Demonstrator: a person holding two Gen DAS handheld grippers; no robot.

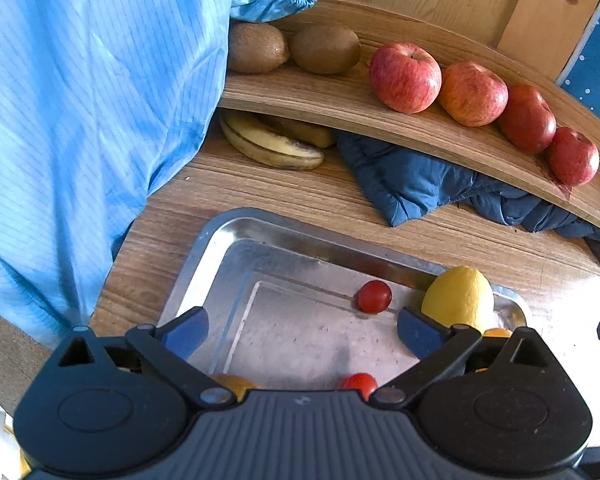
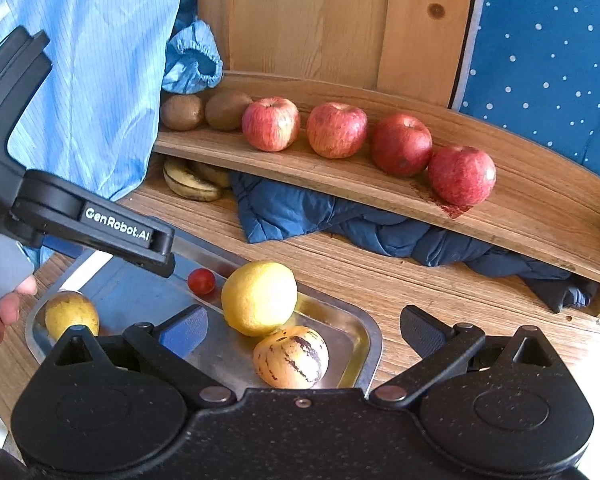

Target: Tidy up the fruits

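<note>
Both grippers hung over the metal tray [image 2: 370, 344] on the wooden table [image 2: 340, 268], and both were empty. The left gripper [image 1: 302, 330] had its jaws spread wide above the tray's bare middle, nothing between the pads. The right gripper [image 2: 304, 330] was just as wide open, with the lemon [image 2: 259, 298] and the striped yellow fruit [image 2: 291, 357] showing between its jaws at the tray's right end, the two touching.

Up on the curved wooden shelf [image 2: 340, 172] the sorting looked well along: two kiwis [image 2: 204, 111] at the left end, then four apples [image 2: 368, 146] lined up to the right. Bananas [image 2: 192, 182] lay under the shelf's left end, beside a dark blue padded cloth [image 2: 340, 220].

What remained sat in the tray: a cherry tomato [image 2: 201, 281] near the far edge, another tomato [image 1: 360, 383] by the near edge, a yellow pear-like fruit [image 2: 71, 314] in the left corner, and something orange half hidden behind the left gripper.

So the step in hand seemed to be picking the next fruit. The right gripper was best placed for the lemon: it would need to drop squarely over it and close gently, since round fruit rolls on slick metal.
</note>
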